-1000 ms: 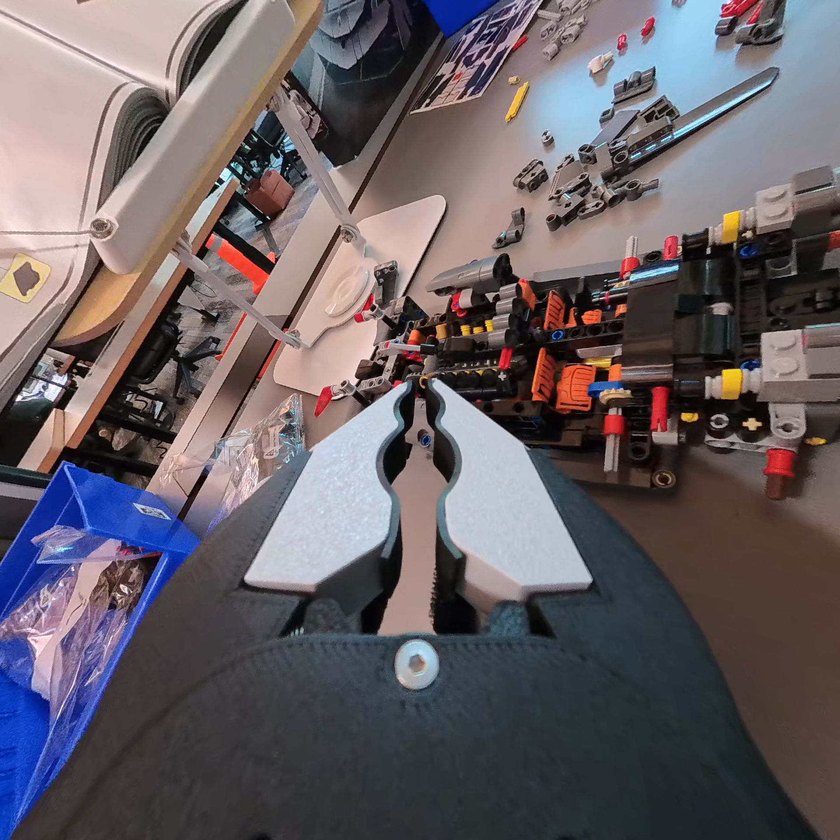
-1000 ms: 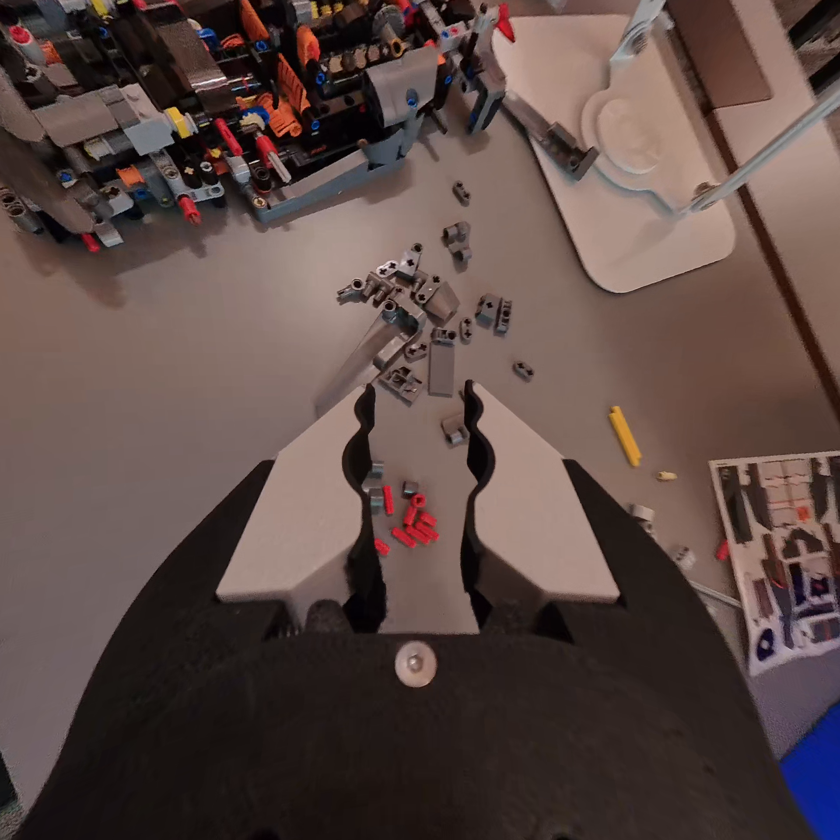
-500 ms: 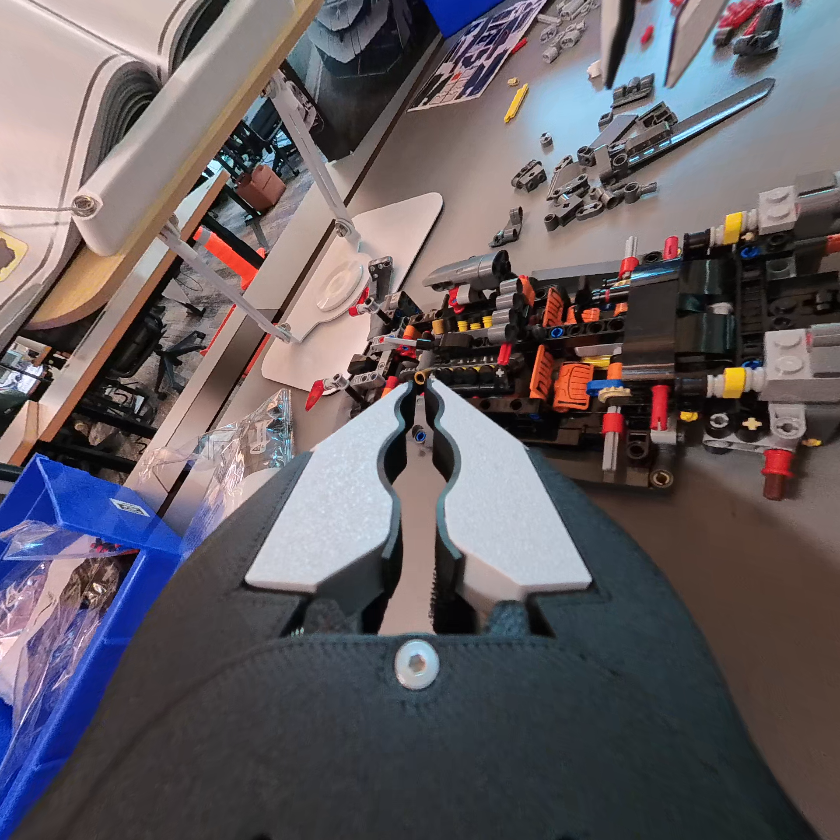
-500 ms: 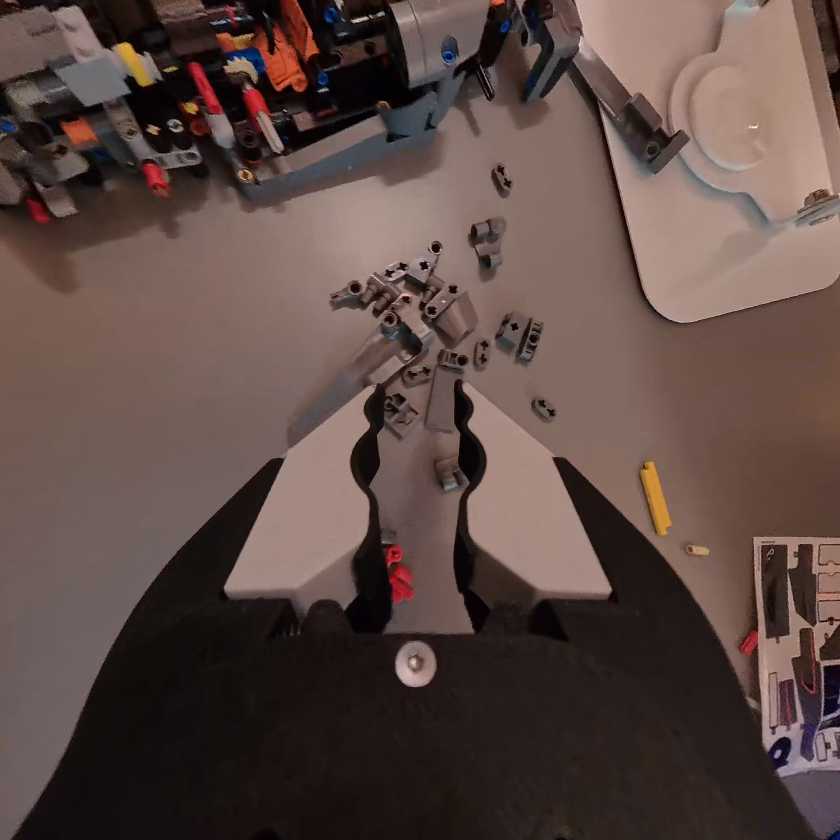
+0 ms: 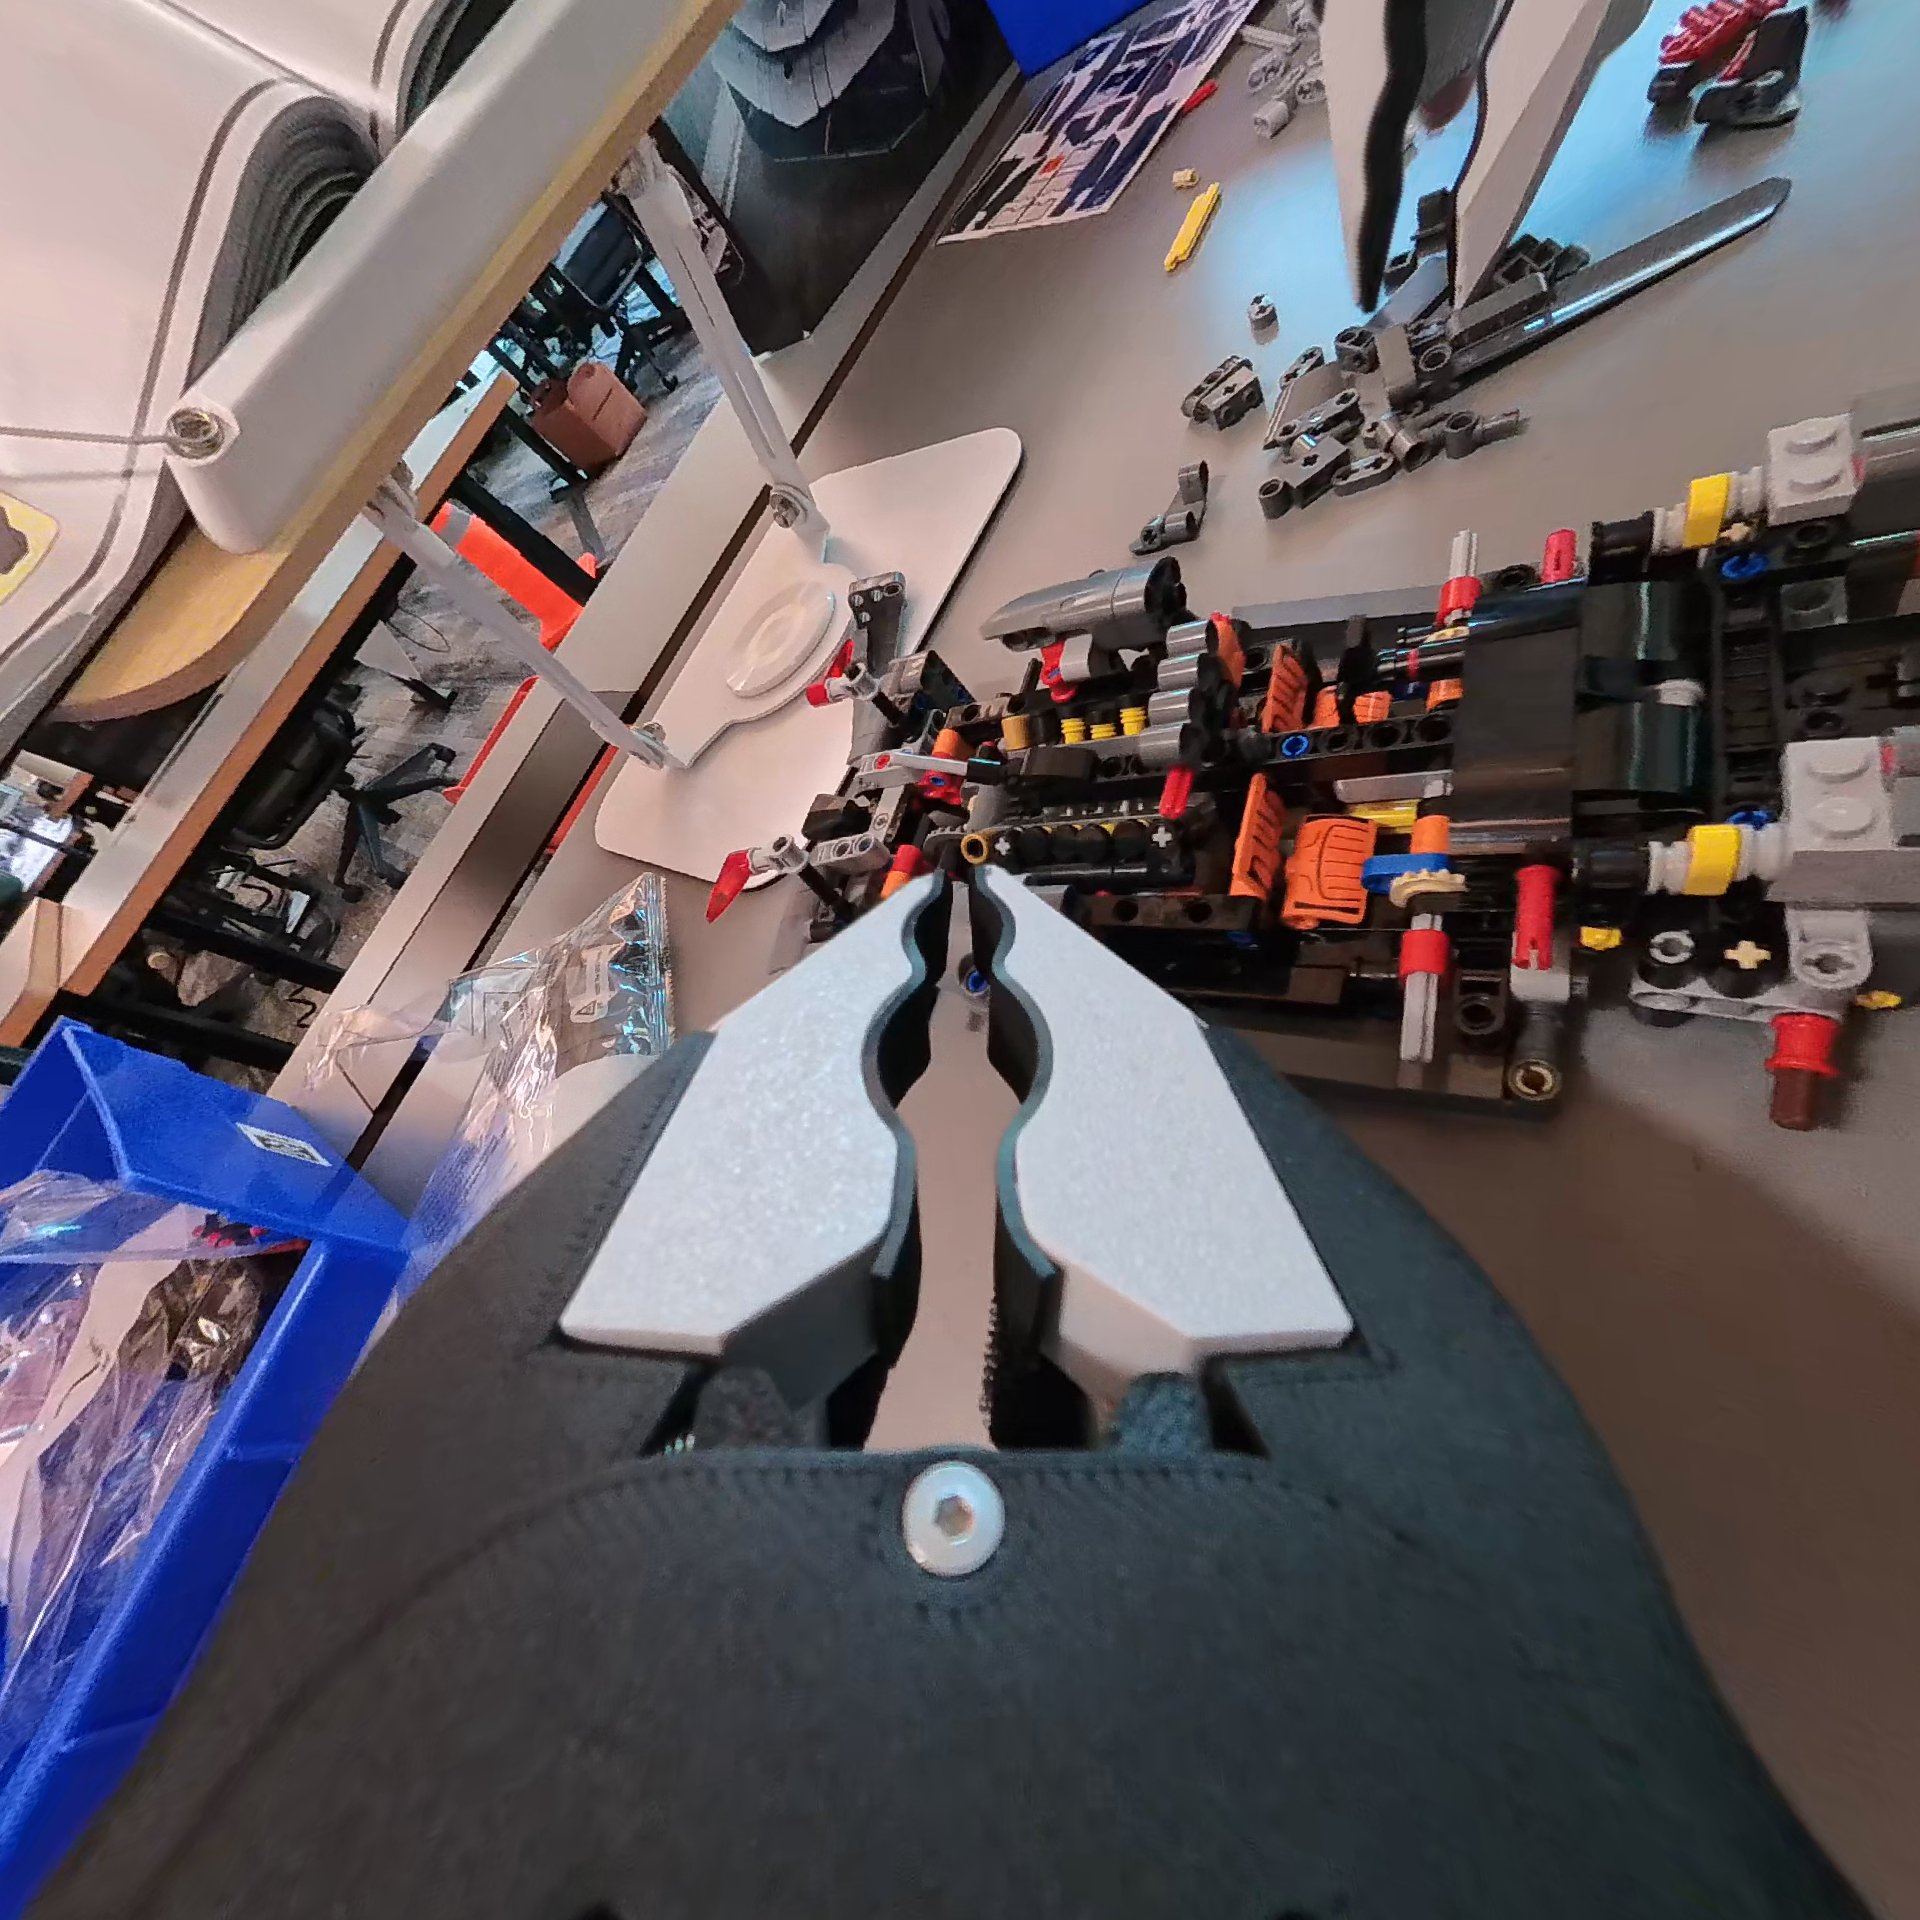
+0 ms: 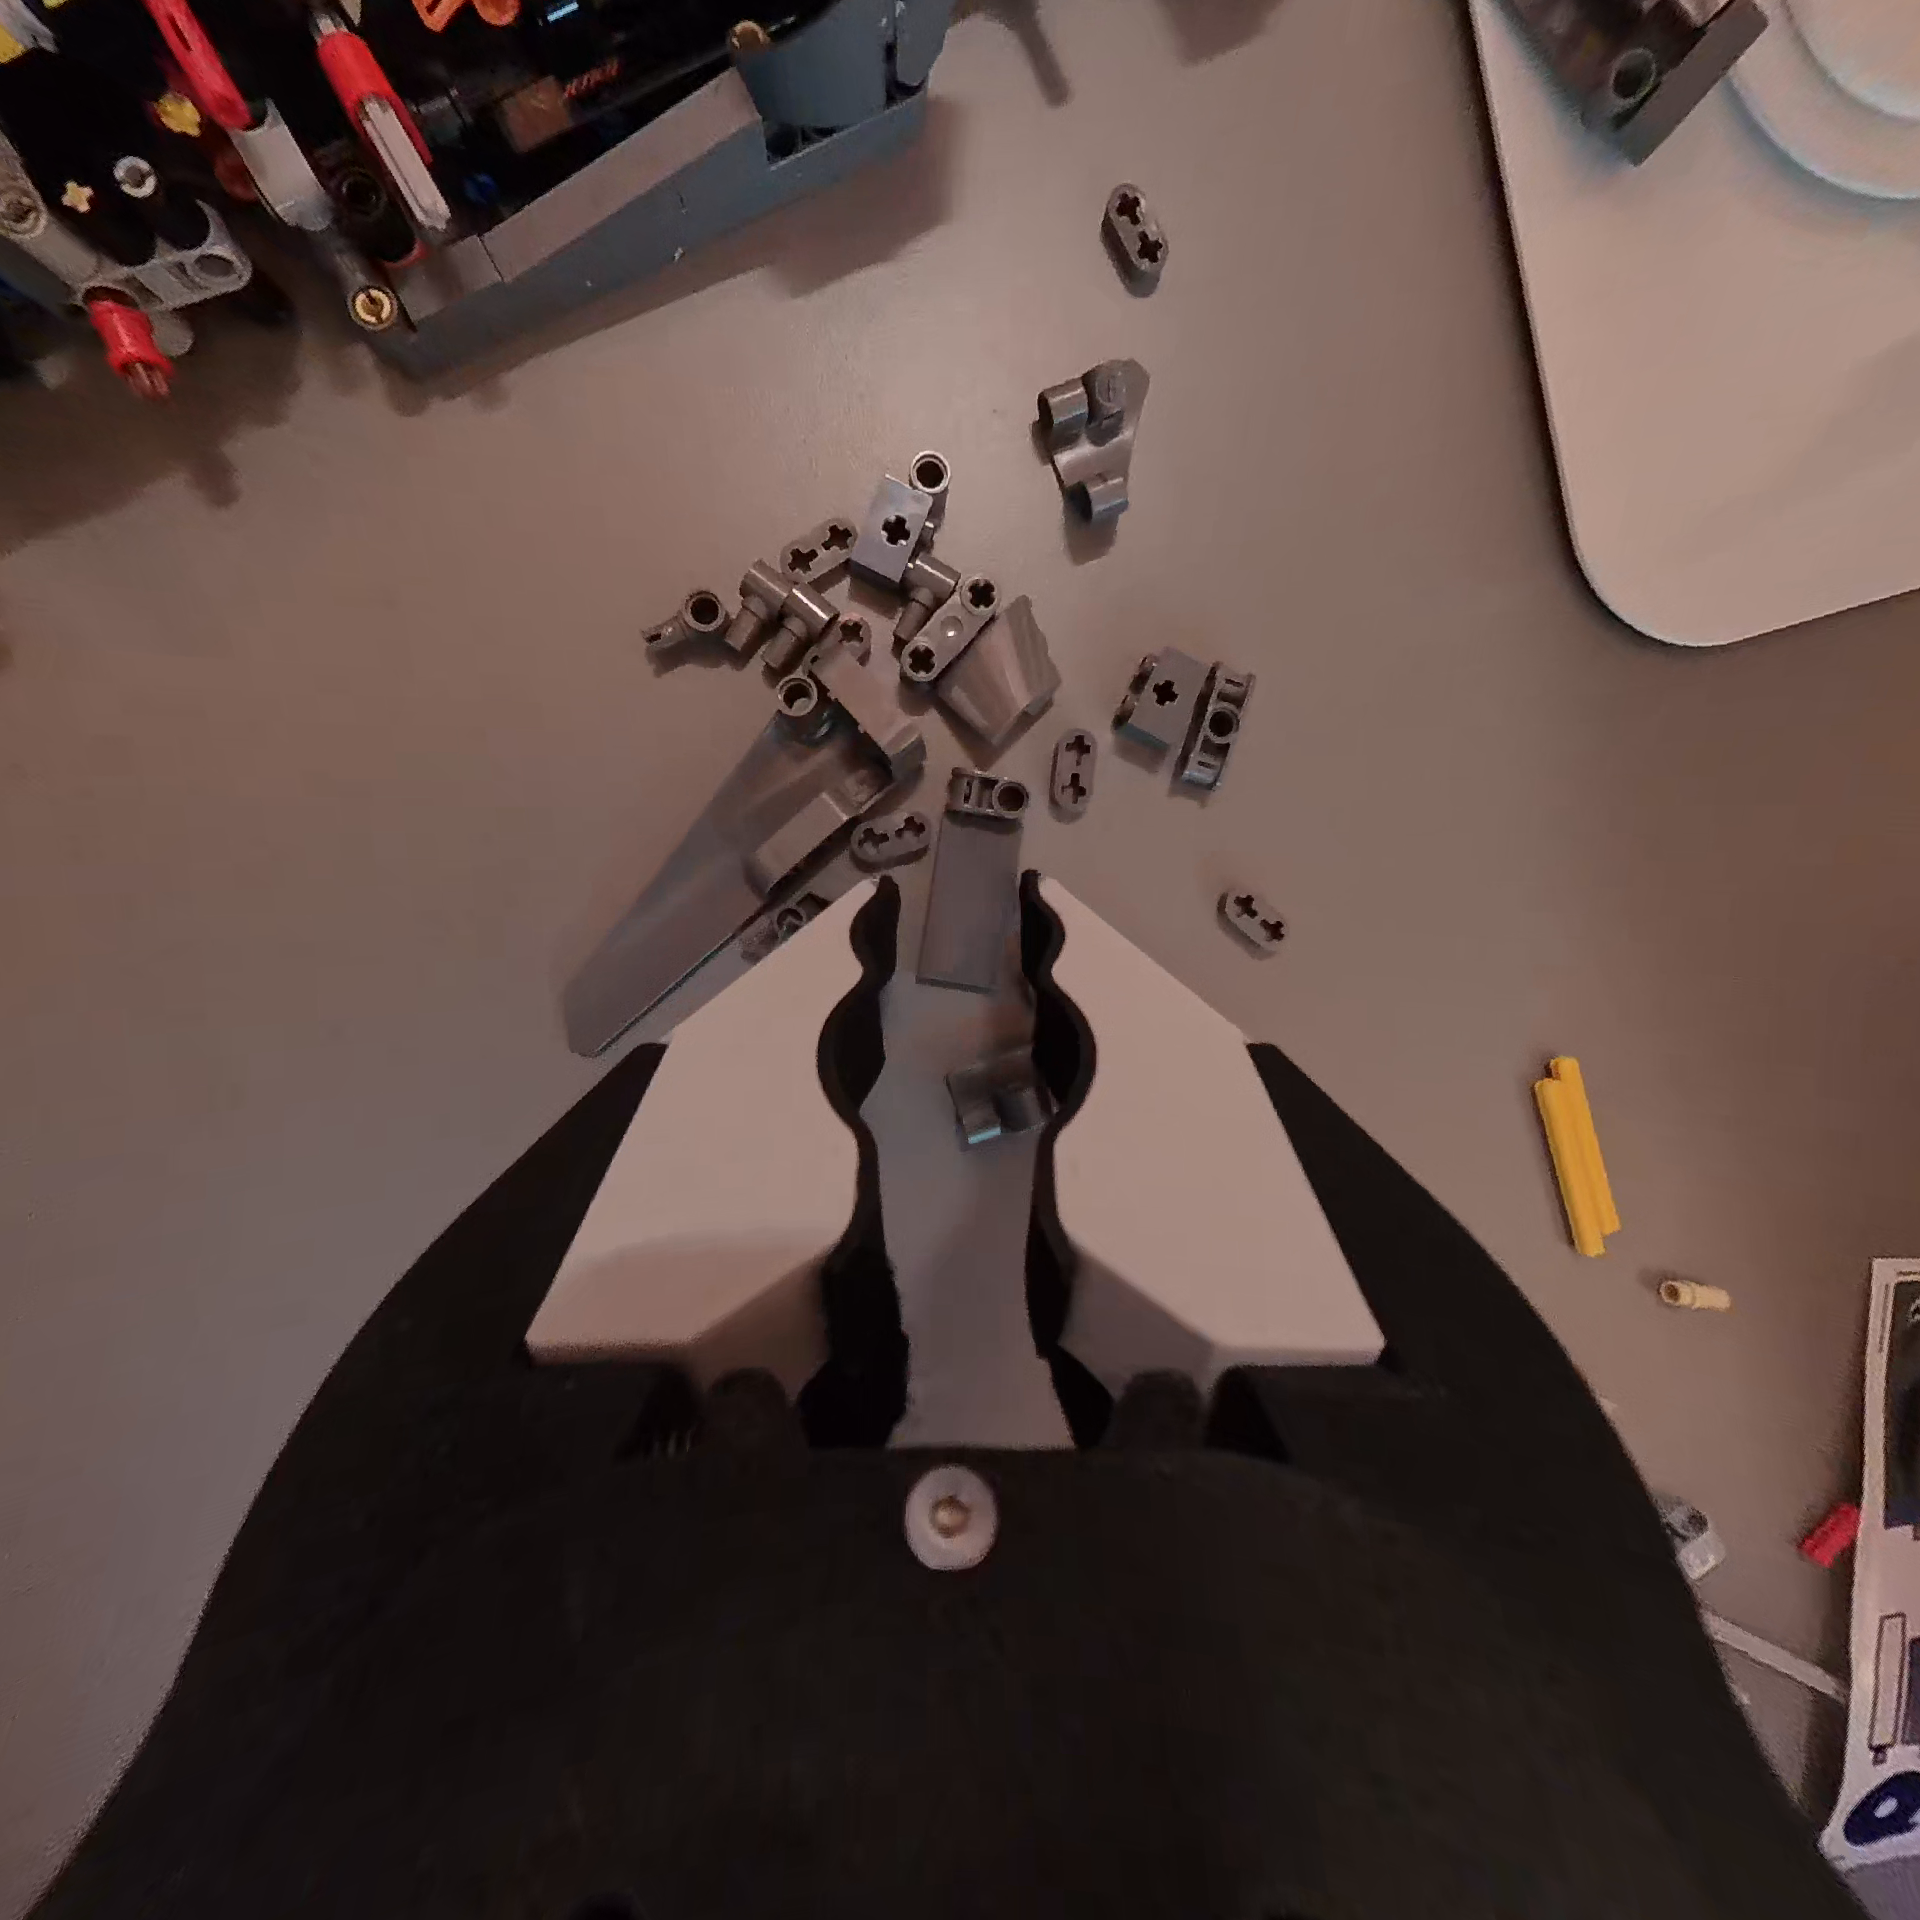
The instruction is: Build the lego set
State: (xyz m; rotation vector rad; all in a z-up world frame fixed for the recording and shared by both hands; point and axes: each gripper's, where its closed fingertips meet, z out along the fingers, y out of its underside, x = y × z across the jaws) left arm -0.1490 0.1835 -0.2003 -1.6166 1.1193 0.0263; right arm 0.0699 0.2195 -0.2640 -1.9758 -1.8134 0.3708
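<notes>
on the grey tabletop (image 6: pixel 312 790), scattered grey pieces (image 6: pixel 894 644).

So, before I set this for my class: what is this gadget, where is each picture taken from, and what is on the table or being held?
There is no robot here. A person holds a two-finger gripper in each hand, and a camera on each looks forward along its fingers, so each picture is one gripper's own view.

The left gripper is shut with nothing between its tips, close to a big half-built brick model on the grey table. A blue bin with plastic bags sits beside it.

The right gripper is open above a scatter of loose grey pieces. A flat grey tile lies between its fingertips, but it rests on the table and is not gripped. A yellow piece lies to the right.
</notes>
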